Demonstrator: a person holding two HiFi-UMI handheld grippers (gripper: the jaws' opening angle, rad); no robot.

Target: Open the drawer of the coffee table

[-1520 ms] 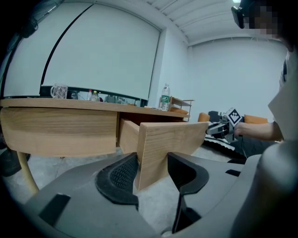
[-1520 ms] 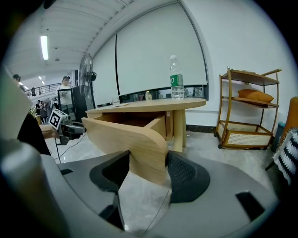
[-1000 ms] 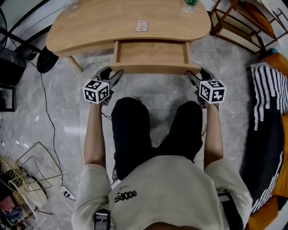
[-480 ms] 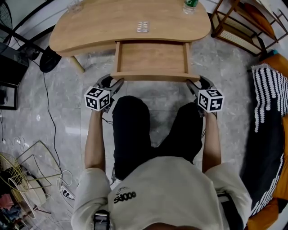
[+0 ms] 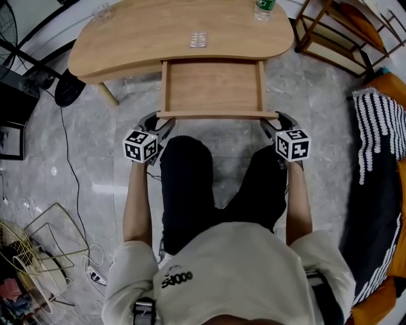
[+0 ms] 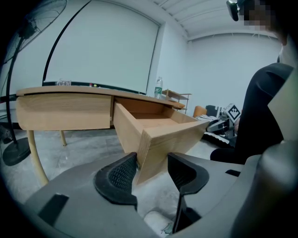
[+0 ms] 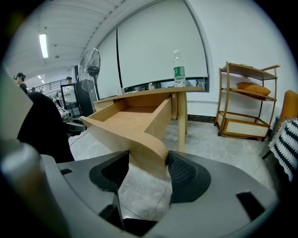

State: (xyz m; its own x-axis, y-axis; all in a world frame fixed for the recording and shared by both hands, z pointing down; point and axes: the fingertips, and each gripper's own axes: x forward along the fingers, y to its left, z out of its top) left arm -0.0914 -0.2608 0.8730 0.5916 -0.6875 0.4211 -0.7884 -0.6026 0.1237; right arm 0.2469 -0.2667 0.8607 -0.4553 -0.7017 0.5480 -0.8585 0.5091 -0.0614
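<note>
Just past the seated person's black-trousered knees (image 5: 216, 171), the left gripper (image 5: 158, 122) and the right gripper (image 5: 271, 122) each have their dark ribbed fingers (image 6: 115, 175) clenched on the front panel of the light wooden drawer (image 5: 212, 89), the left at its left corner and the right at its right corner. The drawer stands drawn well out from under the kidney-shaped light wooden tabletop (image 5: 139, 41), and inside it only the bare wooden bottom shows. Farther back on the tabletop lies a small grey blister pack (image 5: 198, 39), and at the far edge a clear plastic bottle with a green label (image 5: 264, 7) stands upright.
</note>
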